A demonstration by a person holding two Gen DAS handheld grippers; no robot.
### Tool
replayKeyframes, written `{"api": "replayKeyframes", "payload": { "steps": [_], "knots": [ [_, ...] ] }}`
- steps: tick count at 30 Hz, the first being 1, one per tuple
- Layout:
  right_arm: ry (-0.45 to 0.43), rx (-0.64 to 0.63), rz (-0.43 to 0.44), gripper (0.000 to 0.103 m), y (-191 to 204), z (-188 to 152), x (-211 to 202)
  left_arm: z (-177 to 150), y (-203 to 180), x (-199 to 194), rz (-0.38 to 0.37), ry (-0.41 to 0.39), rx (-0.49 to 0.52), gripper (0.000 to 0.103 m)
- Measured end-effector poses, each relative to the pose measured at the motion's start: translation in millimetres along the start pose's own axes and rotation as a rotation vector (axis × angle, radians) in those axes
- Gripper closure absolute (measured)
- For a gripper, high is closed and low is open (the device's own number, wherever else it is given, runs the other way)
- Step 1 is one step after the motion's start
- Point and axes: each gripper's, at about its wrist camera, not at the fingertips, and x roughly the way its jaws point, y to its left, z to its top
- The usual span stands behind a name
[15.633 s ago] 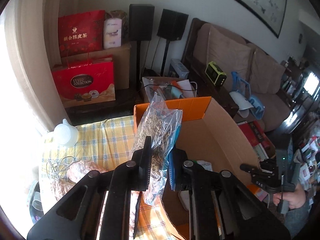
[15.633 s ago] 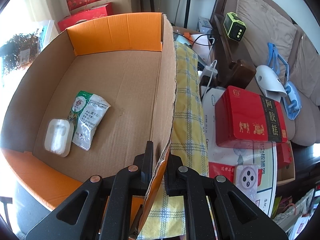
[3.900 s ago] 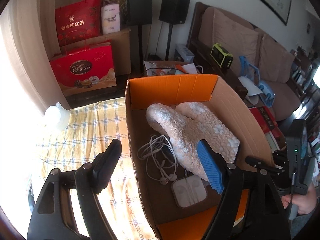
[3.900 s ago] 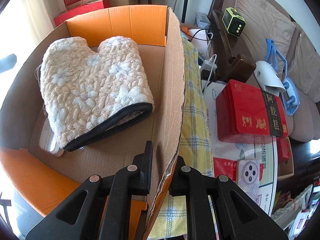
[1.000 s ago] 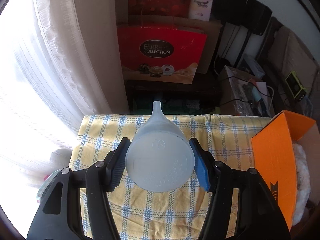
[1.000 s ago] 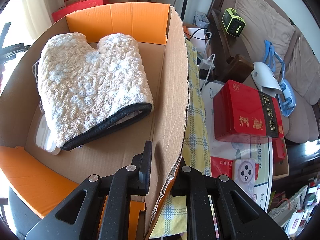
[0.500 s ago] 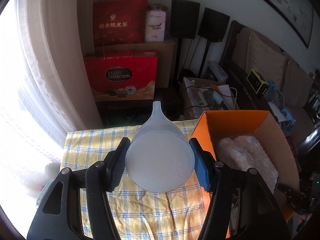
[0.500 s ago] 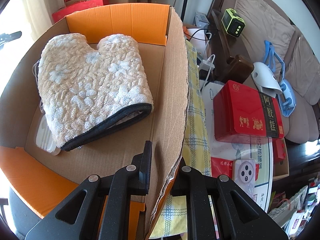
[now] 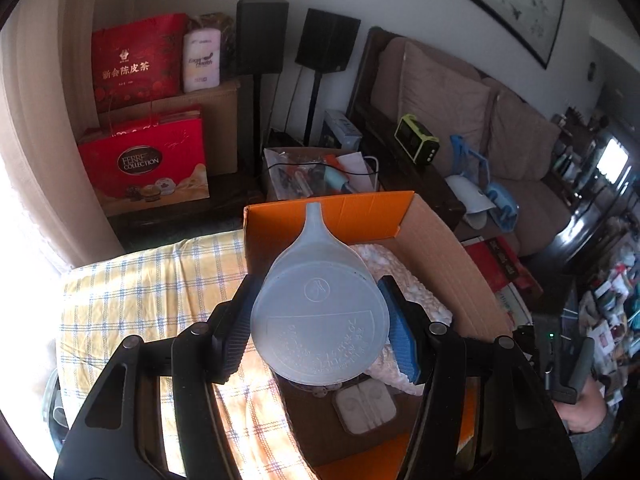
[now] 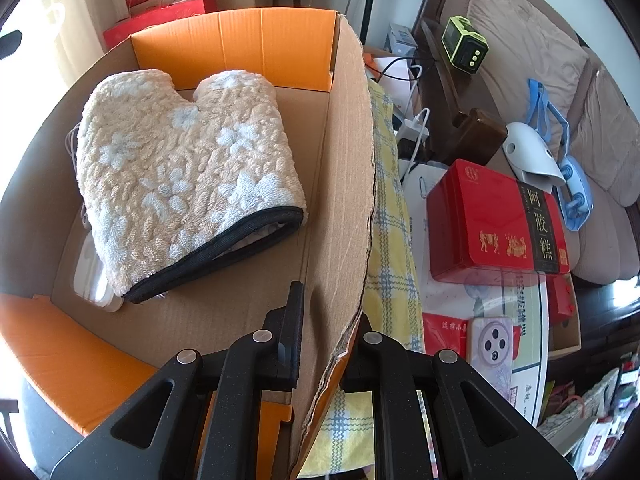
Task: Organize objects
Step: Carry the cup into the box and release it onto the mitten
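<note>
Sofa-side red tin (image 10: 496, 224): right-wrist view only

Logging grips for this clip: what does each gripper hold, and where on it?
Left gripper clamps the white funnel across its wide rim. Right gripper pinches the box by its side wall's top edge.

A second ago the funnel (image 9: 320, 312), clamped in the left gripper (image 9: 318, 320), hangs over the checked cloth (image 9: 160, 280) left of the box (image 9: 452, 248); now it sits above the box's near left corner, over the mitt (image 10: 180, 172). The bag and packet seen in the earliest pictures are out of sight.
</note>
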Motion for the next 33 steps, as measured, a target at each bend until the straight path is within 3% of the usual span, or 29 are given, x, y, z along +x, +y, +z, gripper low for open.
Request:
{"api": "replayKeyframes", "payload": {
  "steps": [6,12,29,33],
  "knots": [
    [0.000,0.000,0.000,0.090,0,0,0,-4,-33,24,-0.026,0.035,0.036,0.046],
    [0.000,0.003,0.002,0.090,0,1,1,4,-49,57,0.011,0.084,0.049,0.046],
    [-0.005,0.001,0.007,0.089,1,0,1,36,-19,122,0.177,0.124,0.011,0.046],
    [-0.003,0.002,0.008,0.089,1,-1,1,37,-12,131,0.183,0.148,-0.018,0.046]
  ]
}}
